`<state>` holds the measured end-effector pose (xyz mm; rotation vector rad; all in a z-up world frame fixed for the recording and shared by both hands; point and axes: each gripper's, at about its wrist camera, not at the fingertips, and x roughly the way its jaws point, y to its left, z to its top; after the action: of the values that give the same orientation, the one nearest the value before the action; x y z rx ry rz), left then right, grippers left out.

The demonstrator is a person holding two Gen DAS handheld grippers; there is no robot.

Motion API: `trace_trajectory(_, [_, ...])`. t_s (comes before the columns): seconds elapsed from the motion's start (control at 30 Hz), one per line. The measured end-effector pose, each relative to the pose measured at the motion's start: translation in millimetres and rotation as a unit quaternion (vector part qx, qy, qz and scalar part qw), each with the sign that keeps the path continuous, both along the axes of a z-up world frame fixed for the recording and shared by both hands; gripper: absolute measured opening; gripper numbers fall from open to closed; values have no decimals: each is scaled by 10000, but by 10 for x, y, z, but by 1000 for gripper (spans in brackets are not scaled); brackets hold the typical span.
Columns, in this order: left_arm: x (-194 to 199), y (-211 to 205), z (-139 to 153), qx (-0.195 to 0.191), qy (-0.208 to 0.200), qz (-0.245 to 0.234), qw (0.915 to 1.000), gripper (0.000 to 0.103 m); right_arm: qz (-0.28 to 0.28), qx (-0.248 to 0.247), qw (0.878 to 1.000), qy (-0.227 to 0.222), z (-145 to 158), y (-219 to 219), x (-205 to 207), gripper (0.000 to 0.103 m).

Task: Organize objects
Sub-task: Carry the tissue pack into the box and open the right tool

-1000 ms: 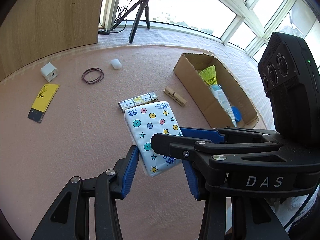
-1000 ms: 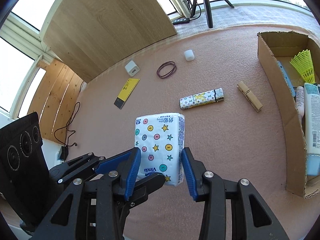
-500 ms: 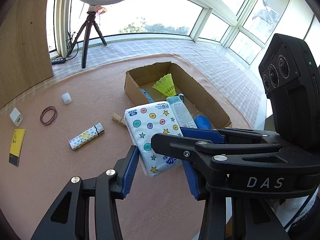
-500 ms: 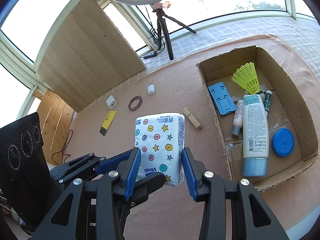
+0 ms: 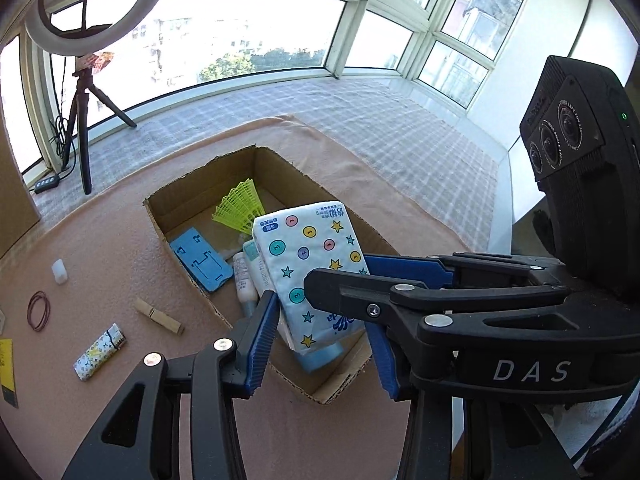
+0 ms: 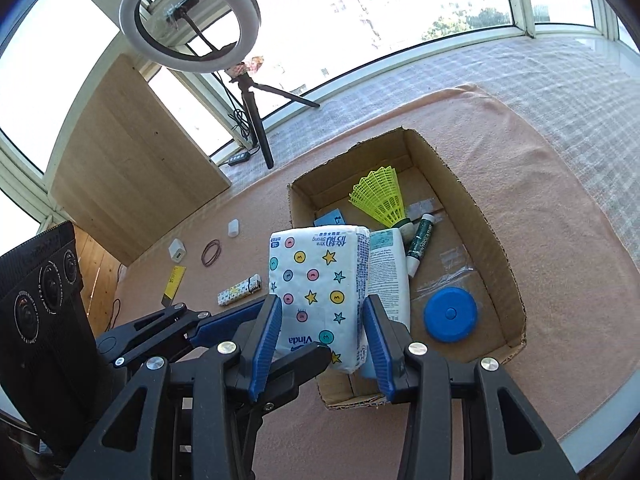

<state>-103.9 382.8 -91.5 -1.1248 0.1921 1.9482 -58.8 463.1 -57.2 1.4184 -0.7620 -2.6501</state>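
A white tissue pack with coloured dots and stars (image 5: 312, 264) (image 6: 320, 280) is held in the air over the near end of an open cardboard box (image 5: 280, 168) (image 6: 476, 216). My left gripper (image 5: 320, 332) and my right gripper (image 6: 322, 328) are both shut on the pack, crossing each other. The box holds a yellow shuttlecock (image 6: 380, 196), a blue phone stand (image 5: 200, 258), a white tube with a blue cap (image 6: 390, 276), a dark green tube (image 6: 418, 246) and a blue round lid (image 6: 450, 314).
On the pink cloth left of the box lie a wooden clothespin (image 5: 158, 316), a patterned lighter (image 5: 100, 352), a rubber band (image 5: 39, 310), a small white cap (image 5: 58, 271), a white charger (image 6: 177, 249) and a yellow ruler (image 6: 172, 284). A ring light tripod (image 6: 256, 120) stands behind.
Both grippers carried the tissue pack up and to the right, from above the cloth to over the box. The grip on the pack has not changed.
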Motion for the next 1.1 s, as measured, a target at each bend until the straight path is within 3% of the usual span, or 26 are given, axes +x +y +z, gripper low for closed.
trace_trajectory(0.17, [-6, 215, 28, -28, 151, -100, 9998, 50, -41, 52, 9999, 75, 30, 175, -17, 39])
trace_trajectory(0.23, [-32, 261, 50, -19, 243, -51, 9997, 75, -58, 105, 9998, 182, 55, 226, -8, 43])
trace_trajectory(0.3, [-42, 279, 78, 17, 354, 1, 9994, 86, -172, 304, 9991, 250, 87, 267, -6, 76])
trace_trajectory(0.33, [-47, 292, 91, 11, 386, 2, 9993, 86, -253, 423, 9984, 289, 102, 289, 5, 81])
trace_trajectory(1.1, [-76, 152, 30, -90, 314, 168, 9993, 87, -379, 380, 9983, 224, 25, 361, -13, 82])
